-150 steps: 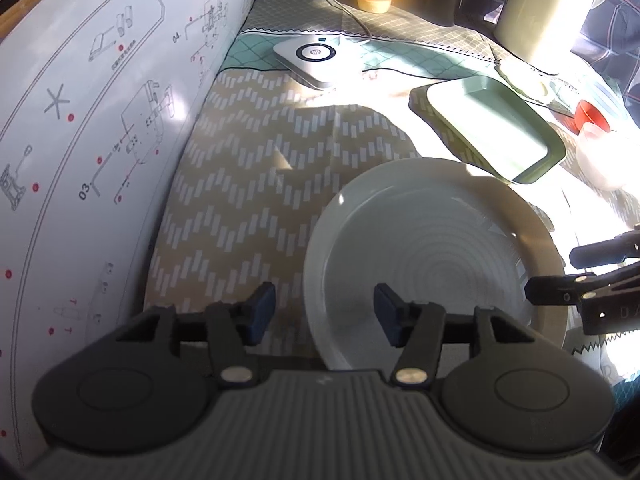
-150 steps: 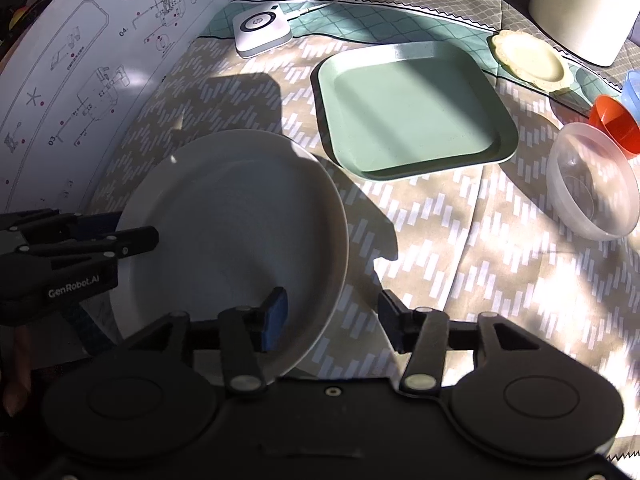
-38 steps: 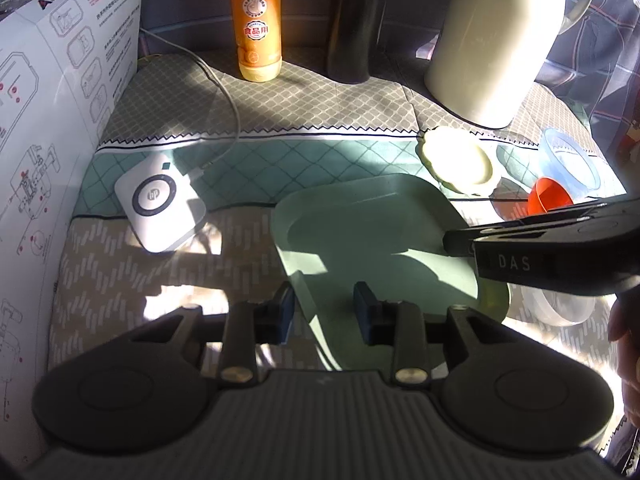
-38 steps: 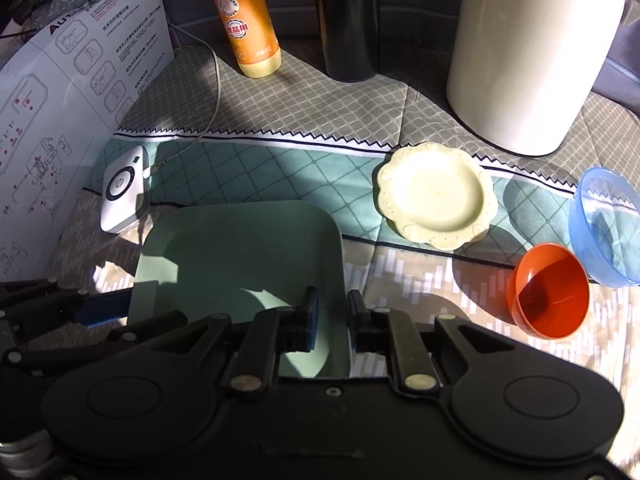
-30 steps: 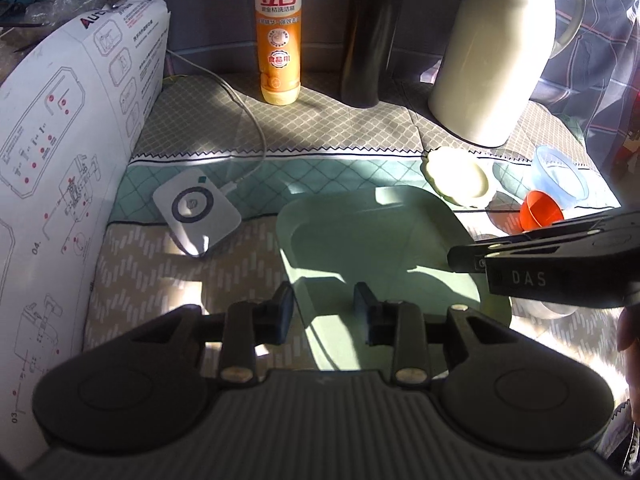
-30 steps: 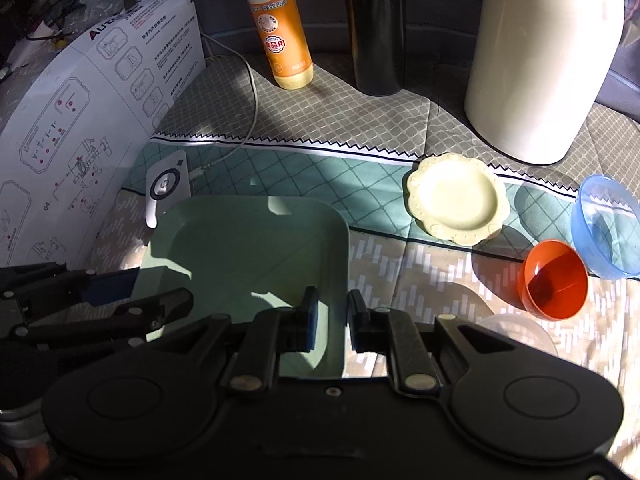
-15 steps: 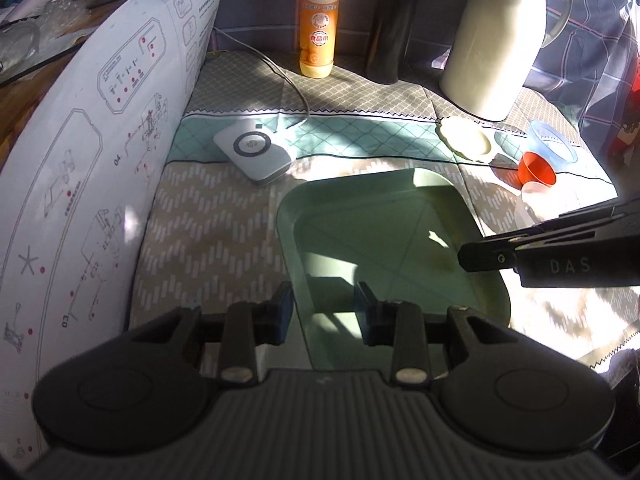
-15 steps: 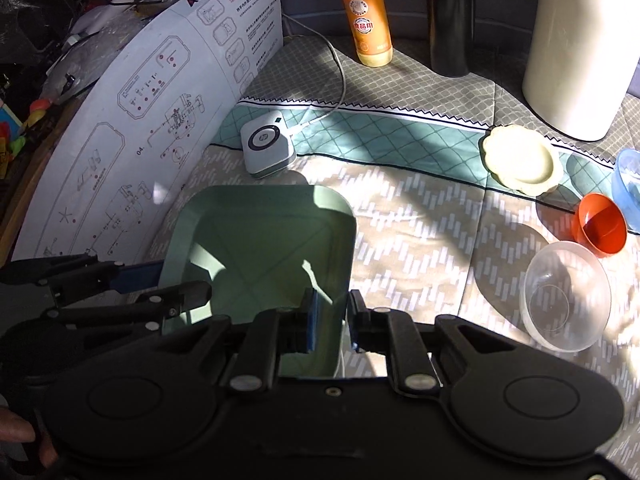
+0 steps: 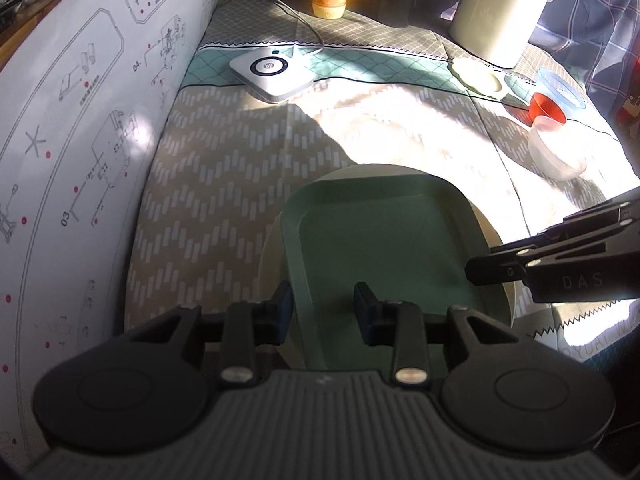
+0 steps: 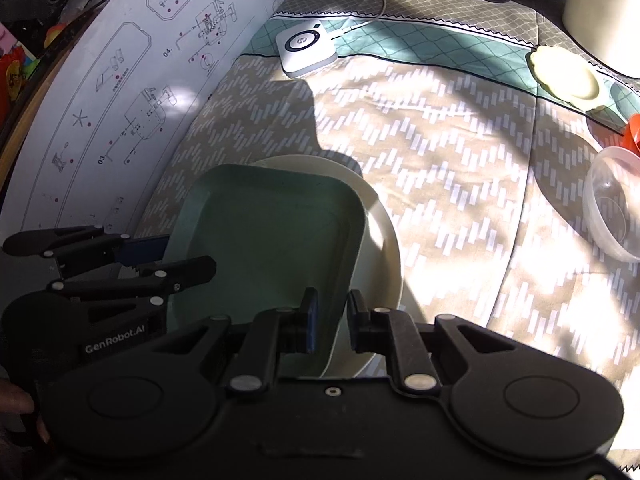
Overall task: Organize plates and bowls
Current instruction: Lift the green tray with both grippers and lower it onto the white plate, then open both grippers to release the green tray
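Two hand-held grippers carry a square, pale green plastic plate (image 9: pixel 384 248) above a round cream-white plate (image 10: pixel 380 236) lying on the patterned cloth of the desk. The left gripper (image 9: pixel 323 307) has its jaws clenched across the green plate's near-left rim, one pad outside the wall and one inside. The right gripper (image 10: pixel 331 318) pinches the plate's near-right rim between nearly closed jaws. The square plate sits between the two sets of jaws, its far edge reaching ahead of them and overlapping most of the round plate beneath; whether the two plates already touch cannot be told.

The green plate looks light and rigid, with a raised, smooth rim that gives narrow pads little to bite on, so a grip on opposite rims should keep it level. The round plate below appears heavier and possibly breakable, which calls for a gentle set-down.

Well ahead and to the right of the jaws wait a clear plastic bowl (image 10: pixel 616 216), a small orange bowl (image 9: pixel 547 108), a blue translucent bowl (image 9: pixel 560 88) and a scalloped pale yellow dish (image 10: pixel 564 76).
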The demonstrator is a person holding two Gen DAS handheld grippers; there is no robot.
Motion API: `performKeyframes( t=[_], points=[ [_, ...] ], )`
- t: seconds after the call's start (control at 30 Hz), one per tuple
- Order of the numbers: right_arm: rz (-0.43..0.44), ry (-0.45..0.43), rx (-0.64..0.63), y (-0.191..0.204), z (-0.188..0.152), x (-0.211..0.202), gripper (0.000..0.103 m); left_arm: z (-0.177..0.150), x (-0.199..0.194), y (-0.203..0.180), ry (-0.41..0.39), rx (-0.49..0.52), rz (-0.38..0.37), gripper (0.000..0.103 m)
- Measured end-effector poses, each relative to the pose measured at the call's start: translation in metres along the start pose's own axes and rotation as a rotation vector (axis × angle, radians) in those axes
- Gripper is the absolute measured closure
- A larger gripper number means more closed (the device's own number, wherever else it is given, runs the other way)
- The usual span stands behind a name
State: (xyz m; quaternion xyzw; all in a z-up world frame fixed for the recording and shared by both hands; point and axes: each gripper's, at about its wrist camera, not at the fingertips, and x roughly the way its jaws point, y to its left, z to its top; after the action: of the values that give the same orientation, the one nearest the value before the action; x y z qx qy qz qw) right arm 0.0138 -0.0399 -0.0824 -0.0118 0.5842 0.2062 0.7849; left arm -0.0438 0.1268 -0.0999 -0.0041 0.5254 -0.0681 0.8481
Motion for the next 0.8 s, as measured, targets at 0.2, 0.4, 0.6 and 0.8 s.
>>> performKeyframes(
  t=[0.2,0.4,0.6,0.8],
  points=[
    [0.001,0.017,0.012,-0.004,-0.001,0.007,0.087,0.001,0.008,-0.001,0.013,0.009,-0.003,0.072],
    [-0.002,0.023,0.018,-0.007,0.0,0.012,0.087,0.004,0.018,0.0,0.025,0.005,-0.007,0.071],
    [-0.006,0.035,0.034,-0.011,0.0,0.018,0.087,0.004,0.024,-0.001,0.037,0.007,-0.013,0.07],
    [0.004,0.035,0.041,-0.012,0.001,0.019,0.086,0.005,0.026,-0.002,0.039,0.006,-0.012,0.06]
  ],
)
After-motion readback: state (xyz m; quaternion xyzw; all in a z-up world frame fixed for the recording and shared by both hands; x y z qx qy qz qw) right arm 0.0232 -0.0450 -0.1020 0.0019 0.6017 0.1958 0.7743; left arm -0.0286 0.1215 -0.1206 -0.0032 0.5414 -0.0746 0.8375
